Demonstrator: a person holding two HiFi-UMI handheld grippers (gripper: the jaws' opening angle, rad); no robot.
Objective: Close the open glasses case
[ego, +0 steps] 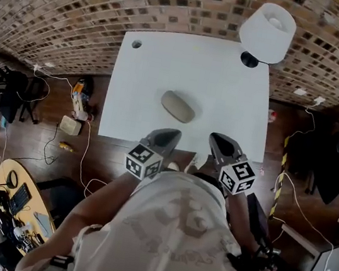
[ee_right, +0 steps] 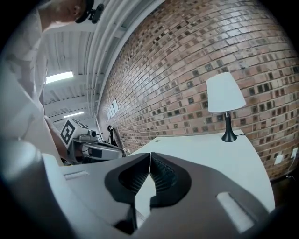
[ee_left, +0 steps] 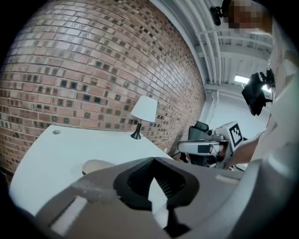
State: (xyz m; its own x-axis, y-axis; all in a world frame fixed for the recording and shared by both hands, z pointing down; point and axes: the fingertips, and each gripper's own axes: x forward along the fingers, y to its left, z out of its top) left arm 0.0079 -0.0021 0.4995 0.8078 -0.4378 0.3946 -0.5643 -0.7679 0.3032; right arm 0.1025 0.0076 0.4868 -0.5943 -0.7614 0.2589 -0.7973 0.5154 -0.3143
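i have the glasses case [ego: 178, 106] lying flat near the middle of the white table [ego: 148, 71], a beige oval with its lid down and no gap that i can make out along its edge. my left gripper [ego: 168, 133] hangs over the near edge of the table, tips aimed toward the case but apart from it. in the left gripper view its jaws stand together at the tips with nothing between them, and the case shows as a low beige shape on the table beyond them. my right gripper [ego: 219, 138] is over the same near edge of the table, beside the left one and also clear of the case. in the right gripper view its dark ribbed pads [ee_right: 160, 176] meet in a single line and hold nothing. a white-shaded lamp [ego: 267, 31] on a black base stands at the far right corner of the table, and a small round hole [ego: 136, 44] sits near the far left corner. cables [ego: 85, 150] trail over the wood floor [ego: 35, 136] off the table's left side.
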